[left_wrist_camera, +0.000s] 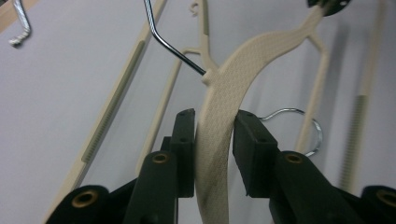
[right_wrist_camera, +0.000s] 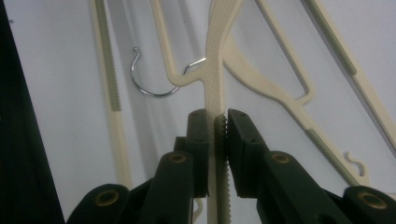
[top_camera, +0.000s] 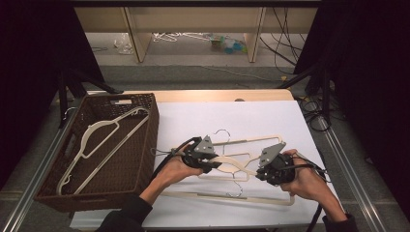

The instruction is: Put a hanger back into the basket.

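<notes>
Cream hanger [top_camera: 237, 164] sits mid-table on the white sheet [top_camera: 251, 121], strung between both grippers, with more hangers [top_camera: 241, 191] lying under and around it; a wicker basket [top_camera: 145, 140] at the left holds another hanger [top_camera: 104, 140]. From the left gripper view, the left gripper [left_wrist_camera: 214, 135] brackets the textured arm, a sliver of gap on one side, metal hook [left_wrist_camera: 173, 46] just ahead. From the right gripper view, the right gripper [right_wrist_camera: 217, 126] is clamped onto the toothed arm.
</notes>
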The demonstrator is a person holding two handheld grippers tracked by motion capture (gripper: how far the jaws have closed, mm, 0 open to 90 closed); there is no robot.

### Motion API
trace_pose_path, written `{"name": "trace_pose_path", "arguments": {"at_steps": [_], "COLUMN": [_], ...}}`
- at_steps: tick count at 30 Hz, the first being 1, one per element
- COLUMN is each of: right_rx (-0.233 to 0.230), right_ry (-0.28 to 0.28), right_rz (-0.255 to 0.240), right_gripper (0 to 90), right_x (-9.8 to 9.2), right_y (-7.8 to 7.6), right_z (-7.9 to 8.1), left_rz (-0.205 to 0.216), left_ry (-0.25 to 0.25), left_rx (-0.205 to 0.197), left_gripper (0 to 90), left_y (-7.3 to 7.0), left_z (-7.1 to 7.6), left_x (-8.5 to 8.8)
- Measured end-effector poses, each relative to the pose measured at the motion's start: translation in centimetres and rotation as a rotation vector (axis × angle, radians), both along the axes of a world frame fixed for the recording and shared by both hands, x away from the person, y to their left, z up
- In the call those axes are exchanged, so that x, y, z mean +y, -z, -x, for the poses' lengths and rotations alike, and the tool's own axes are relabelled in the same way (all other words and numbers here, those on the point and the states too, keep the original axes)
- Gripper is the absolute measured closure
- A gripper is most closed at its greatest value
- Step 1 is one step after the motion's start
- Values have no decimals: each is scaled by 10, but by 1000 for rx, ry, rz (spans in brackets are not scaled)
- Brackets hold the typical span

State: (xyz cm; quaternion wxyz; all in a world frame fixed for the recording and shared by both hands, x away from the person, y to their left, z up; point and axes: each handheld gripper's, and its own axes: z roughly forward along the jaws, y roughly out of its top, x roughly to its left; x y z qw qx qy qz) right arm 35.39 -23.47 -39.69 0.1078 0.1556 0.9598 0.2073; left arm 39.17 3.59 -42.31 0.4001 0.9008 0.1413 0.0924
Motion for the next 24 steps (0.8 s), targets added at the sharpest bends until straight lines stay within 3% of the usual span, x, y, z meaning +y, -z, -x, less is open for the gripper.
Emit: {"name": "trace_pose_path", "arguments": {"at_steps": [5, 8, 12, 14, 16, 19, 21, 24], "right_rx": [-19, -32, -29, -27, -31, -61, -55, -82], "right_ry": [-1, 19, 38, 40, 62, 89, 118, 140], "right_rz": [-58, -74, -110, -122, -141, -161, -188, -248], "right_gripper": [751, 691, 663, 632, 603, 564, 535, 484], "right_x": [-7, -9, -12, -13, -15, -20, -23, -26], "right_y": [-6, -9, -11, -12, -14, -19, -23, -26], "right_z": [0, 2, 2, 3, 4, 4, 6, 7], "left_rz": [-1, 61, 57, 75, 53, 86, 85, 94], "left_ry": [41, 74, 96, 86, 80, 50, 28, 5], "left_rx": [-13, 34, 36, 53, 31, 52, 45, 41], "left_gripper": [745, 788, 834, 851, 854, 855, 855, 856], "left_y": [-17, -23, -27, -28, -29, -31, -33, -36], "left_z": [14, 25, 35, 36, 35, 34, 32, 30], "left_x": [3, 7, 6, 4, 4, 7, 10, 14]}}
